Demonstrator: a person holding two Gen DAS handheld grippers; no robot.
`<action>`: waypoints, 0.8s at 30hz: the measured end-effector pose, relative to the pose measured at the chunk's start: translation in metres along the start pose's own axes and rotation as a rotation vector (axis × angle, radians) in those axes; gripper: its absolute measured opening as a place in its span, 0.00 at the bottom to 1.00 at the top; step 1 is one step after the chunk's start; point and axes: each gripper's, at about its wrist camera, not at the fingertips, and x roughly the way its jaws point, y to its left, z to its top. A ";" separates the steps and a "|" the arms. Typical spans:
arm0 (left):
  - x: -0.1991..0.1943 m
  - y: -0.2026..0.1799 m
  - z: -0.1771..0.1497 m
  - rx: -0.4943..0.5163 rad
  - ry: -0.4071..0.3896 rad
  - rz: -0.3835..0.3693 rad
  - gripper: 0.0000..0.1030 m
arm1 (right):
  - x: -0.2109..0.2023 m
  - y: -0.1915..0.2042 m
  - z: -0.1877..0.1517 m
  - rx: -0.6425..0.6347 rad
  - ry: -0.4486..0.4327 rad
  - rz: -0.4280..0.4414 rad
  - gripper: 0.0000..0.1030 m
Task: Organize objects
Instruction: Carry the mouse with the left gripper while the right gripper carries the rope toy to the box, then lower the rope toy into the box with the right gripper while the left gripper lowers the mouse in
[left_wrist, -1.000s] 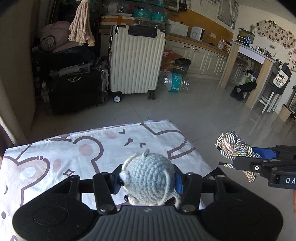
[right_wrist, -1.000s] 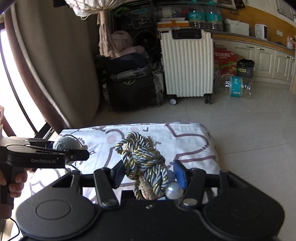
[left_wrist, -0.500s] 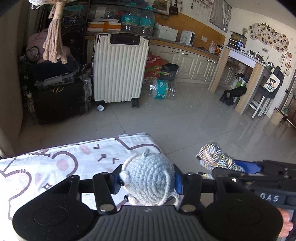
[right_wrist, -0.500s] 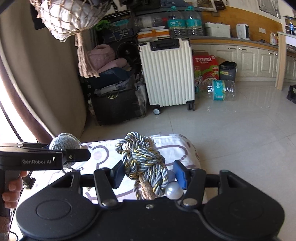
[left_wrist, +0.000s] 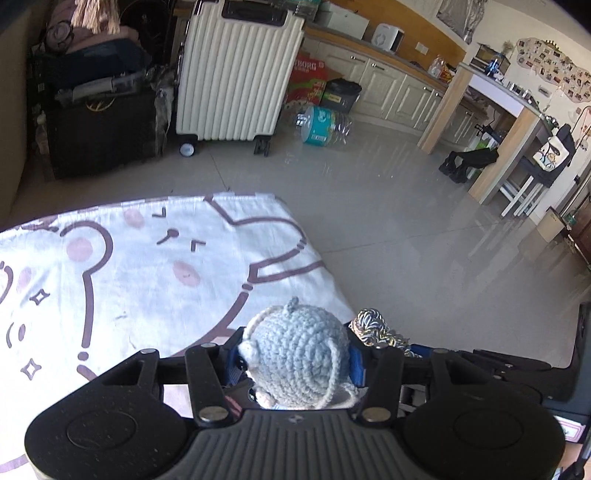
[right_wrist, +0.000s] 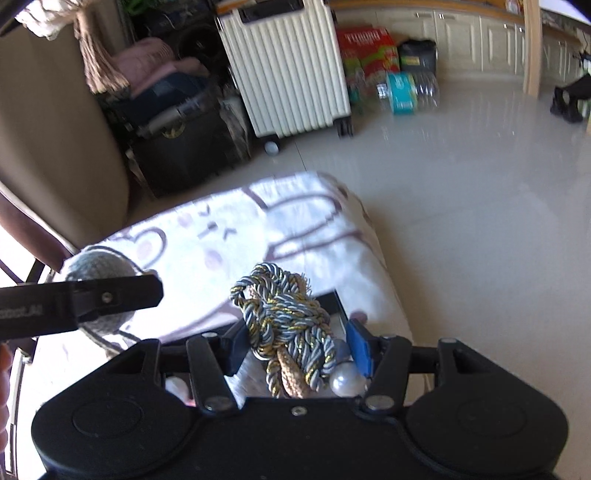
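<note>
Left wrist view, surface: the printed cloth (left_wrist: 147, 280) lies ahead of and below both tools.
Left gripper (left_wrist: 295, 360): clamped on the crocheted ball (left_wrist: 299, 358), over the cloth's right edge.
Right gripper (right_wrist: 295, 343): clamped on the rope knot (right_wrist: 288, 328), long axis pointing forward; a dark box rim (right_wrist: 338, 304) lies just beneath it, likely its drop spot.

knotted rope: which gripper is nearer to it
Right. The right gripper is clamped on the knotted rope; the left gripper, clamped on the crocheted ball, is beside it.
</note>
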 end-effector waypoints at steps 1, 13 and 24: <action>0.003 0.002 -0.002 0.001 0.008 0.005 0.52 | 0.005 -0.001 -0.004 0.003 0.008 -0.006 0.55; 0.017 0.017 -0.011 -0.011 0.041 0.033 0.52 | 0.056 0.003 -0.023 0.010 0.100 -0.050 0.56; 0.029 0.019 -0.012 -0.008 0.060 0.025 0.52 | 0.033 0.004 -0.014 0.027 0.054 -0.047 0.68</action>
